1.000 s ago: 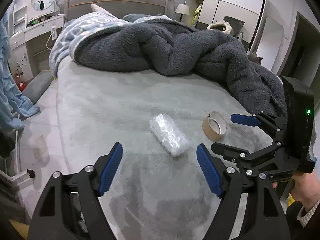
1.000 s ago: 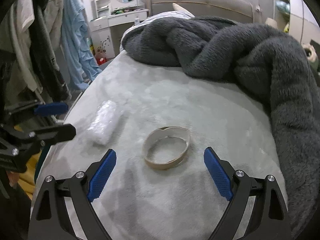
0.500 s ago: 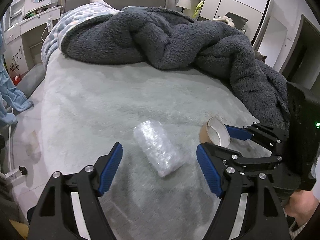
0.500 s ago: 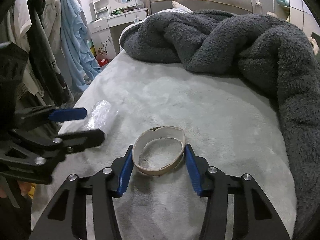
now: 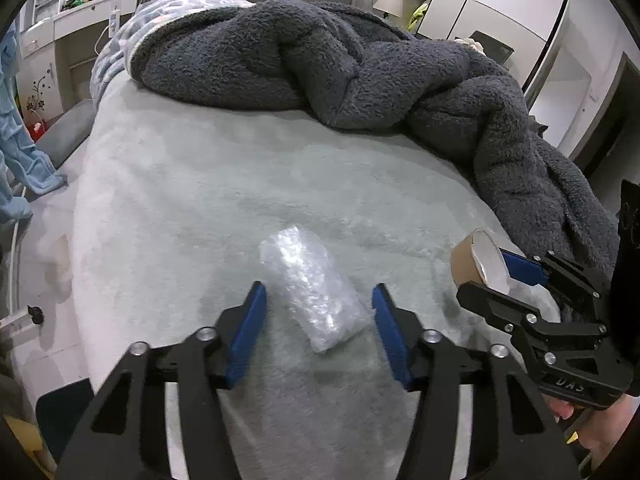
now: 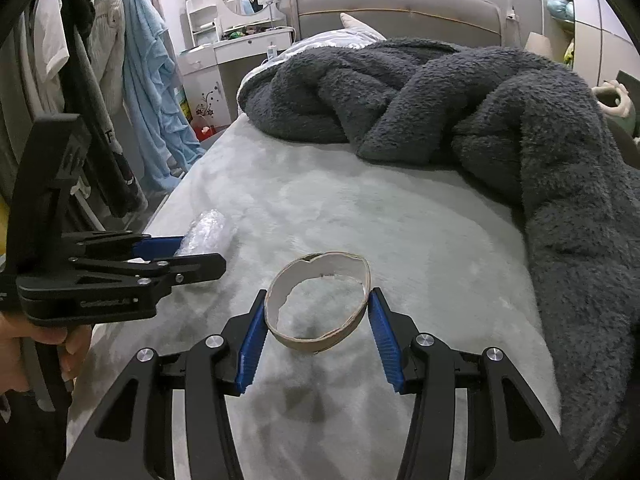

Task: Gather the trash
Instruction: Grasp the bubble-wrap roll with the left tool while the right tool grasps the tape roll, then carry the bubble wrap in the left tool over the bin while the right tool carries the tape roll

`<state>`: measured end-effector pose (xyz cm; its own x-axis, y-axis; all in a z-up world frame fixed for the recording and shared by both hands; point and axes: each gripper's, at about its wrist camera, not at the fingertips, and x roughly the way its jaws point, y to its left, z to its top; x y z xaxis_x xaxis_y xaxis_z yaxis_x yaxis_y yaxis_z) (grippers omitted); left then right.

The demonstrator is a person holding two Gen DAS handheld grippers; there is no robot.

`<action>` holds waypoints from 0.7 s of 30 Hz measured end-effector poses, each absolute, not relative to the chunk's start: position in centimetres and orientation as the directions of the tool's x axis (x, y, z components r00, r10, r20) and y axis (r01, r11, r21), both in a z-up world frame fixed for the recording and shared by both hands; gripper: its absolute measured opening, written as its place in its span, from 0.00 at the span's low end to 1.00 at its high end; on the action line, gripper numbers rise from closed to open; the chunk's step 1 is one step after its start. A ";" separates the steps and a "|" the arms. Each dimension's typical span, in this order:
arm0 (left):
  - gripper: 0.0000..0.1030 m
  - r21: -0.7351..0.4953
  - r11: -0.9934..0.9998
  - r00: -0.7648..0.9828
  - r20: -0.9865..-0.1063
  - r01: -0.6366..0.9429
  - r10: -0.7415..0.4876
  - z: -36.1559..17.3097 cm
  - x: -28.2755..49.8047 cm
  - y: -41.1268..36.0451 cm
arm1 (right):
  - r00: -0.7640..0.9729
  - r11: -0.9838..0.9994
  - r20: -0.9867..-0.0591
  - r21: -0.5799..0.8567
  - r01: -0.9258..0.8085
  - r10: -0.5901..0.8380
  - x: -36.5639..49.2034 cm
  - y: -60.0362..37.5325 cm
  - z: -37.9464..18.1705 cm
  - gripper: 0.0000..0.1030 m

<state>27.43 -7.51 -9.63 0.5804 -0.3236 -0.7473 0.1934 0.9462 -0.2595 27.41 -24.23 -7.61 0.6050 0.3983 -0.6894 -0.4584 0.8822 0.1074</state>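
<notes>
A roll of clear bubble wrap (image 5: pixel 304 276) lies on the pale grey bed cover (image 5: pixel 240 184). My left gripper (image 5: pixel 319 288) straddles its near half; the jaws are closing, with a thin gap still showing at the right pad. In the right wrist view the same roll (image 6: pixel 208 228) pokes out beyond the left gripper (image 6: pixel 202 250). My right gripper (image 6: pixel 318 295) is shut on a flattened brown cardboard tape ring (image 6: pixel 320 340), one blue pad pressing each side. From the left wrist view the ring (image 5: pixel 464 260) sits tilted in the right gripper (image 5: pixel 484 276), just above the cover.
A bulky dark grey fleece blanket (image 5: pixel 320 60) is heaped across the far and right side of the bed. Clothes (image 6: pixel 140 80) hang left of the bed beside a white dressing table (image 6: pixel 240 48). The bed's left edge drops to the floor (image 5: pixel 44 240).
The right jaws came in onto the cardboard ring and tipped it up. The left gripper moved forward over the bubble wrap, and its jaws have narrowed around the roll.
</notes>
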 end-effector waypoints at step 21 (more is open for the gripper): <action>0.41 -0.169 0.954 0.623 -0.726 0.247 -0.290 -6.7 22.4 -8.0 | 0.586 0.866 -0.669 0.184 -0.465 0.457 23.8 -24.8 -4.7 0.49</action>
<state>22.40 -7.97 -6.67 0.6235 -0.2901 -0.7260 0.2472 0.9541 -0.1690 23.80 -24.79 -4.71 0.5858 0.4570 -0.6693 -0.4648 0.8660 0.1845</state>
